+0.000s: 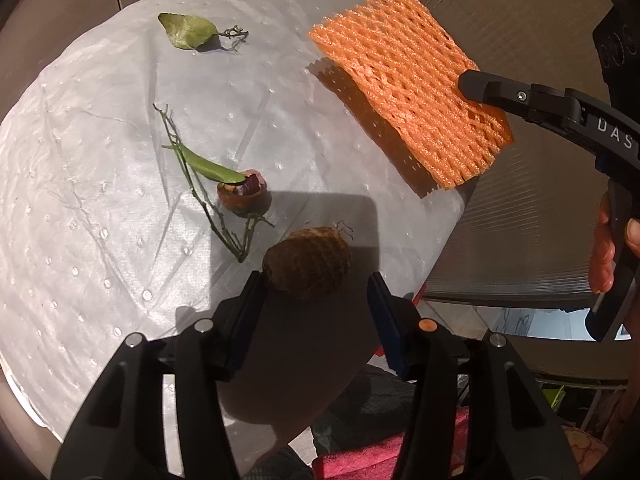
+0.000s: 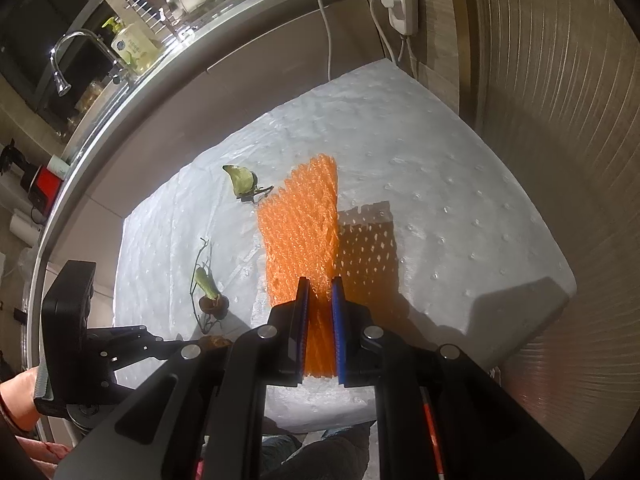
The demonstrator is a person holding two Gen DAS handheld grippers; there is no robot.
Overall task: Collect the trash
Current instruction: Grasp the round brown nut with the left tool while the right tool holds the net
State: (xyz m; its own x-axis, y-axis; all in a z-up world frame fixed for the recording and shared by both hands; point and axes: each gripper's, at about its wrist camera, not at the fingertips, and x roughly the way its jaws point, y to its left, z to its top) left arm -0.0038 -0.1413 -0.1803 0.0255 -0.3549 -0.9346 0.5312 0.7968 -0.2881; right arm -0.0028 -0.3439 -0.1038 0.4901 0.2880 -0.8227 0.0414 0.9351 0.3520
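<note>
Gripping orange foam net (image 2: 300,228) – right tongs (image 2: 320,304), left tongs (image 1: 316,284) straddling husk (image 1: 306,262)

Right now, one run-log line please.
left tongs: open around brown fuzzy fruit husk | right tongs: shut on orange foam net sleeve

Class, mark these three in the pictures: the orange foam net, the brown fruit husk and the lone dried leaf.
orange foam net (image 2: 298,232), right wrist view, middle of the mesh.
brown fruit husk (image 1: 306,262), left wrist view, top of its rounded shell.
dried leaf (image 1: 188,31), left wrist view, centre of the blade.
</note>
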